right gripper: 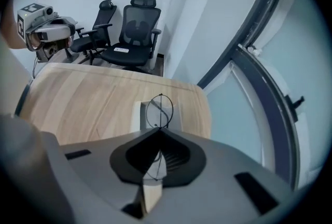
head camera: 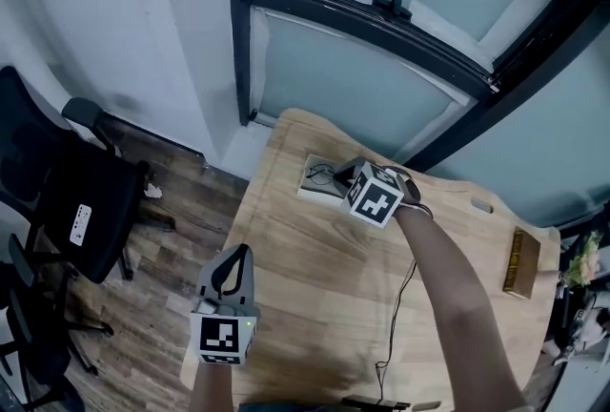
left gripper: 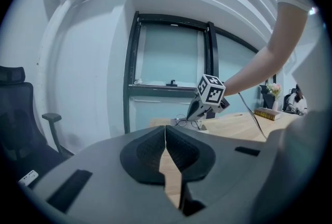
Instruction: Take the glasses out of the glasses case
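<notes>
Right gripper view: right gripper (right gripper: 157,132) jaws pinch the wire glasses (right gripper: 160,110) by the pale glasses case (right gripper: 136,115), centre frame; left gripper (left gripper: 165,132) jaws pressed together, nothing between.

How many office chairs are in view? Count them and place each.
2. One office chair stands just beyond the table; the other sits beside it. More may be hidden.

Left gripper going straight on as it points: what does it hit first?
Probably the glasses, held by the right gripper at the glasses case on the table's far end. It may pass just left of them; depth is unclear.
</notes>
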`<move>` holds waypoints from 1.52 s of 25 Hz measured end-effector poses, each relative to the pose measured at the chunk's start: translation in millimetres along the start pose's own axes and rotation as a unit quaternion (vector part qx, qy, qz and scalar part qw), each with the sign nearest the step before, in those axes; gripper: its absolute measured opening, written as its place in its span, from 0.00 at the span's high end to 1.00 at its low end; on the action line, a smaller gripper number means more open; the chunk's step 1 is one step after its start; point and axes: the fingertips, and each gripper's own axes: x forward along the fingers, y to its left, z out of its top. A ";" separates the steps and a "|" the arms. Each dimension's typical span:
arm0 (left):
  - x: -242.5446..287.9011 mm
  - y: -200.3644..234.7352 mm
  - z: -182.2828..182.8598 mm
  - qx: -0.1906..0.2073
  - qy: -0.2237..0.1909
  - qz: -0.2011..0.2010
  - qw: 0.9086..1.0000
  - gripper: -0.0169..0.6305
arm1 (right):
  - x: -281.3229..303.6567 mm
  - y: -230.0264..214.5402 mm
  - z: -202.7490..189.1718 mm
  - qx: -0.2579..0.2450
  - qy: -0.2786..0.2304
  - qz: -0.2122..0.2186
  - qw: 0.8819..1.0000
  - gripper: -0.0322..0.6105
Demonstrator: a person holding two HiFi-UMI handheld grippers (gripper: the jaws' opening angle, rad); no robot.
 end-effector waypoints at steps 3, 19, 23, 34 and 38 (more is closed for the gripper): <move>-7.7 -4.3 7.0 0.001 -0.010 -0.003 1.000 0.95 | -19.7 2.8 6.0 -0.002 -0.014 -0.024 1.000 0.93; -92.8 -65.7 61.4 0.037 -0.081 0.006 0.996 0.95 | -177.0 101.4 20.9 0.094 -0.171 -0.116 0.974 0.93; -124.1 -89.0 77.8 0.049 -0.099 0.014 0.994 0.95 | -230.0 137.1 16.4 0.134 -0.232 -0.143 0.953 0.93; -198.2 -144.0 124.8 0.078 -0.157 0.028 0.984 0.95 | -368.7 203.7 -22.3 0.248 -0.359 -0.252 0.864 0.93; -220.3 -167.4 132.9 0.085 -0.172 0.035 0.981 0.95 | -408.3 230.1 -48.0 0.262 -0.377 -0.289 0.840 0.93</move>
